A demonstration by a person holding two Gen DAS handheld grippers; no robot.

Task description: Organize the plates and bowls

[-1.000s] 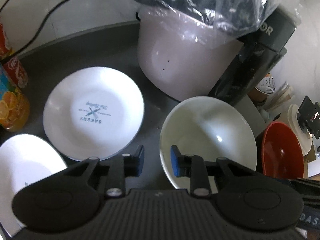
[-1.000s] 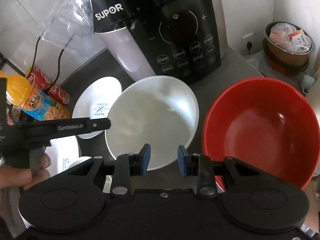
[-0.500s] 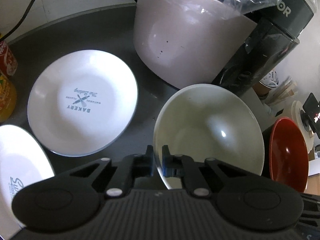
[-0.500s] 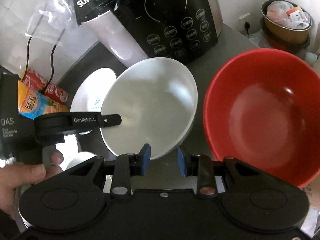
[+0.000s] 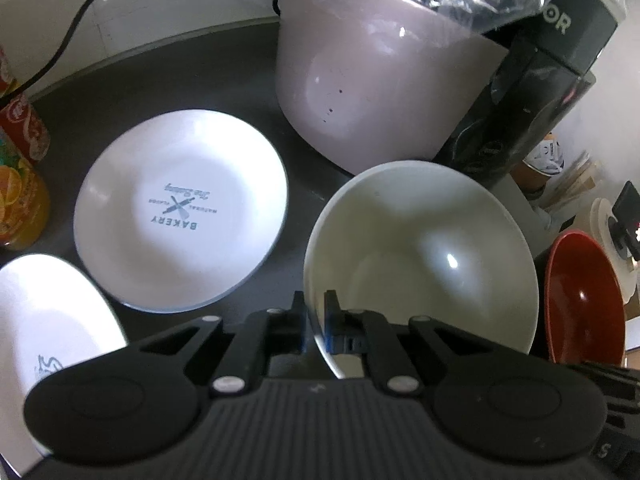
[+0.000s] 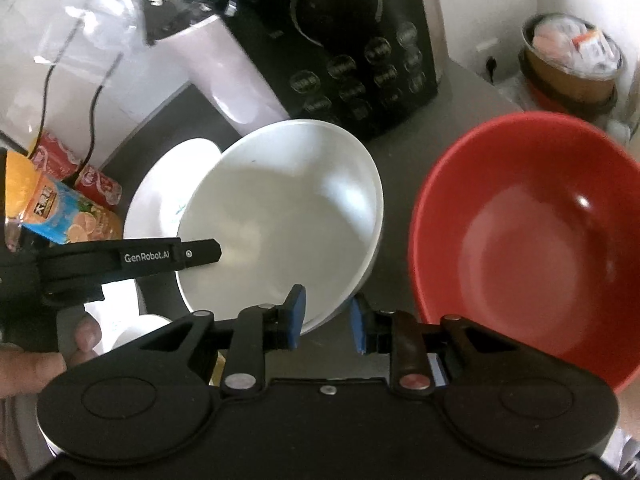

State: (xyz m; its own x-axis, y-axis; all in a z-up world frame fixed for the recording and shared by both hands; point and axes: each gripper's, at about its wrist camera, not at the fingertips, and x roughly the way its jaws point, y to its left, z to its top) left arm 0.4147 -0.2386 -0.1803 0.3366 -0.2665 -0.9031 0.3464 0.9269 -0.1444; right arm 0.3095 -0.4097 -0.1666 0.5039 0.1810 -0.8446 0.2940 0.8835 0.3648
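Looking along my left gripper (image 5: pixel 316 312), I see the printed BAKERY plate (image 5: pixel 180 210) left of the white bowl (image 5: pixel 420 264) and a second plate (image 5: pixel 44 320) nearer still, details my right camera mostly hides. My right view instead shows the black cooker's panel (image 6: pixel 352 40) behind the bowl and my hand (image 6: pixel 36 356) on the left handle. My left jaws are clamped on the white bowl's near rim. My right gripper (image 6: pixel 326 316) straddles that rim (image 6: pixel 340 304), jaws closing, pads apart. The red bowl (image 6: pixel 528 248) sits right of the white bowl on the counter (image 6: pixel 400 148).
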